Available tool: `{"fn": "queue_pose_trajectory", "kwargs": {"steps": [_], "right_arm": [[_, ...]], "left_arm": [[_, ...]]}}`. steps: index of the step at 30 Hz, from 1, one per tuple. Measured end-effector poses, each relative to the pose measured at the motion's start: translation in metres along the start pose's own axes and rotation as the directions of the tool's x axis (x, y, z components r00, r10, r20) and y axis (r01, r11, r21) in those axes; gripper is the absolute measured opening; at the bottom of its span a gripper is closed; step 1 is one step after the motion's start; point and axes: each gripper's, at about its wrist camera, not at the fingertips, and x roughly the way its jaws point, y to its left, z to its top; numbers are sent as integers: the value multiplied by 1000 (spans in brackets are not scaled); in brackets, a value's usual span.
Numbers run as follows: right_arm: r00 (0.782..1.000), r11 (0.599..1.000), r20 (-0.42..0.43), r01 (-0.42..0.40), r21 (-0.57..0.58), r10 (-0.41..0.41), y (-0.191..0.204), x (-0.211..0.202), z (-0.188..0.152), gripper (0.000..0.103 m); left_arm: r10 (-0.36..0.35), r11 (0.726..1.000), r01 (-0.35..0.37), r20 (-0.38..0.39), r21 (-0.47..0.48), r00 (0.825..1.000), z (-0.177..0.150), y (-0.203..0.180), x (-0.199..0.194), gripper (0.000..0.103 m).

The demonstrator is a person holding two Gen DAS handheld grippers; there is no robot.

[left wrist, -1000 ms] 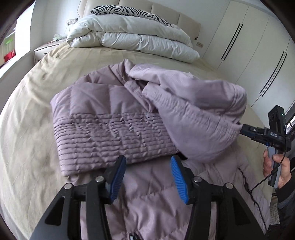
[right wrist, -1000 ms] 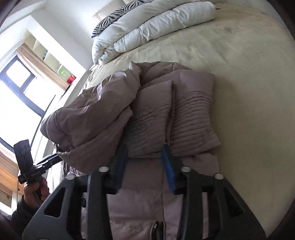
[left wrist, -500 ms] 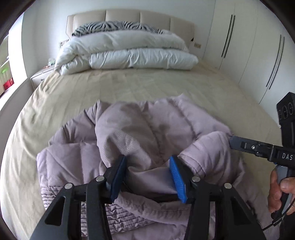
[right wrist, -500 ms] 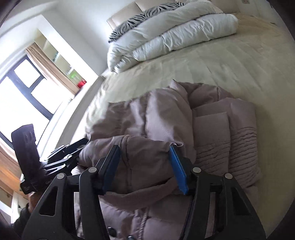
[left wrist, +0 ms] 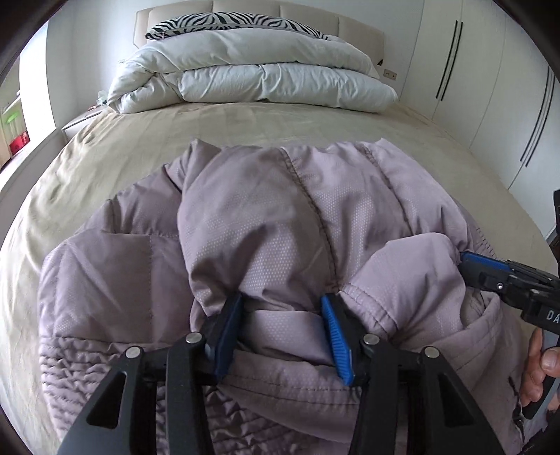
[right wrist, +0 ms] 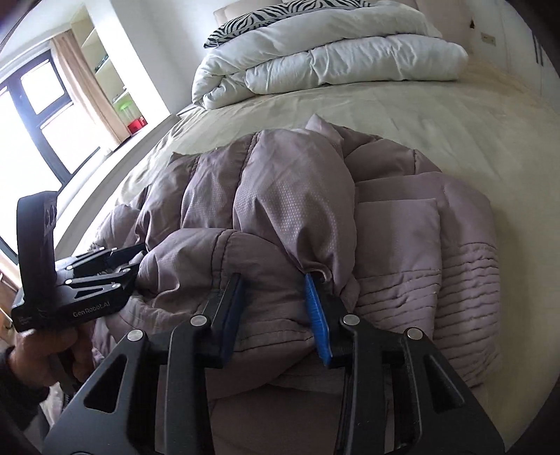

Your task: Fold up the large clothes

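Note:
A mauve puffer jacket (left wrist: 280, 217) lies bunched on the beige bed (left wrist: 105, 168). In the left wrist view my left gripper (left wrist: 281, 329) has a thick fold of it squeezed between its blue pads. In the right wrist view my right gripper (right wrist: 274, 311) has its jaws closing on another puffy fold of the jacket (right wrist: 280, 196), and the cloth fills the gap. Each gripper also shows in the other's view, with its fingers buried in the jacket: the right gripper (left wrist: 469, 266) at the right edge, the left gripper (right wrist: 122, 259) at the left edge. The jacket's ribbed hem (right wrist: 455, 280) lies flat underneath.
A folded white duvet (left wrist: 252, 77) and a zebra pillow (left wrist: 238, 21) lie at the headboard. White wardrobe doors (left wrist: 490, 87) stand to the right, a window (right wrist: 35, 122) to the left. A hand (left wrist: 539, 364) holds the right gripper's handle. Bare sheet surrounds the jacket.
Both grippers have carried the jacket's upper part forward, toward the headboard, over the ribbed lower part. The right gripper's jaws have narrowed on the cloth.

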Motion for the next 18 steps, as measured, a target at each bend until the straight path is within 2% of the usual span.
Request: {"fn": "queue_pose_trajectory", "kwargs": {"steps": [3, 4, 6, 10, 12, 15, 17, 18], "right_arm": [[991, 999, 134, -4, -35, 9, 17, -46, 4, 38], [987, 998, 159, 22, -62, -11, 24, -52, 6, 46], [987, 992, 152, 65, -105, -49, 33, -49, 11, 58], [994, 987, 0, 110, -121, -110, 30, -1, -3, 60], [993, 984, 43, 117, -134, -112, 28, 7, -12, 61], [993, 988, 58, 110, -109, -104, 30, -6, -11, 61], [993, 994, 80, 93, -58, -88, 29, -33, -10, 62], [992, 996, 99, 76, -38, -72, 27, -49, -12, 67]], "left_arm": [[53, 998, -55, 109, 24, 993, -1, -10, -34, 53], [73, 996, -77, 121, 34, 990, -3, -13, -36, 57], [92, 994, -96, 89, 45, 992, -6, -13, -23, 58], [75, 997, -76, 41, 26, 996, -13, -5, 4, 60], [71, 997, -72, 40, 24, 997, -13, -4, 4, 60], [20, 1000, -18, 47, -26, 999, -12, 4, -20, 62], [9, 999, -6, 69, -41, 998, -19, 10, -49, 73], [10, 999, -5, 85, -53, 996, -27, 14, -67, 83]]}}
